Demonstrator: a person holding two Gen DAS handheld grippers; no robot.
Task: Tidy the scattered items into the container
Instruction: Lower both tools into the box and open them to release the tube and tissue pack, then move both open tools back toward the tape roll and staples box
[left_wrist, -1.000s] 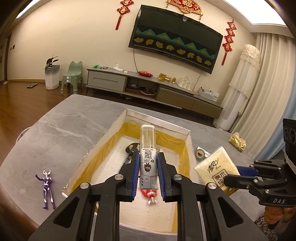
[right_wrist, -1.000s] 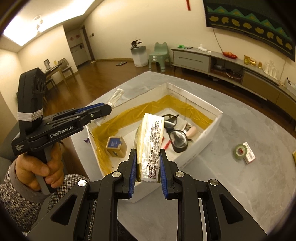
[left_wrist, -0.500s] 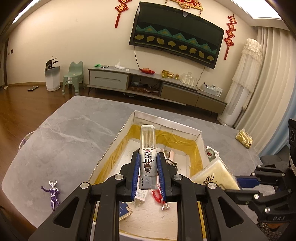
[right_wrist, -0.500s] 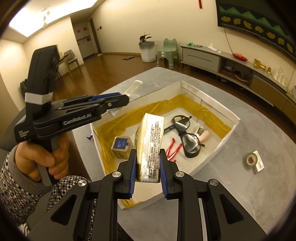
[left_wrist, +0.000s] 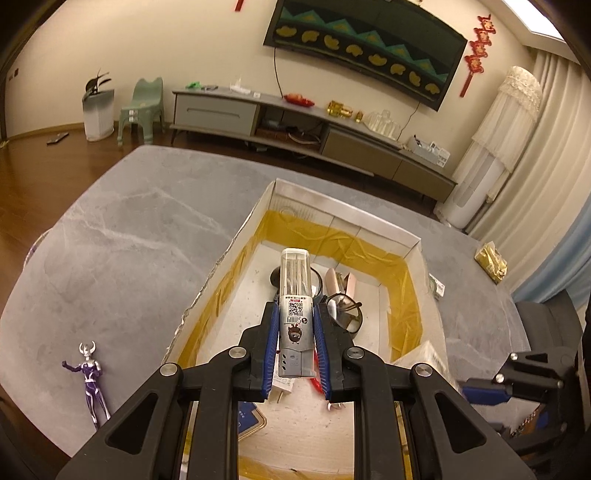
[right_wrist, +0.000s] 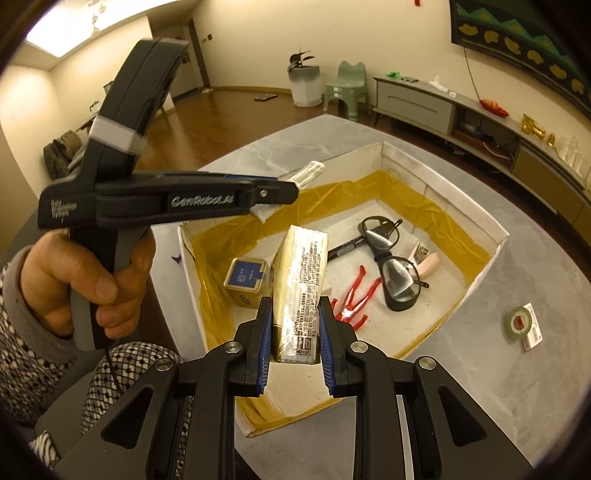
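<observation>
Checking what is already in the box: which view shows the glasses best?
The right wrist view: the glasses lie whole and unobstructed on the floor of the box. In the left wrist view the held tube and the left gripper cover most of them; only one lens shows clearly.

Left gripper (left_wrist: 295, 343) is sitting bottom centre of its own view, blue-padded fingers (left_wrist: 270, 350) clamping something between them. Right gripper (right_wrist: 292, 332) is doing the same, bottom centre. A hand (right_wrist: 79, 280) at the left edge is wrapping round the left grip, patterned sleeve (right_wrist: 26, 354) showing.
</observation>
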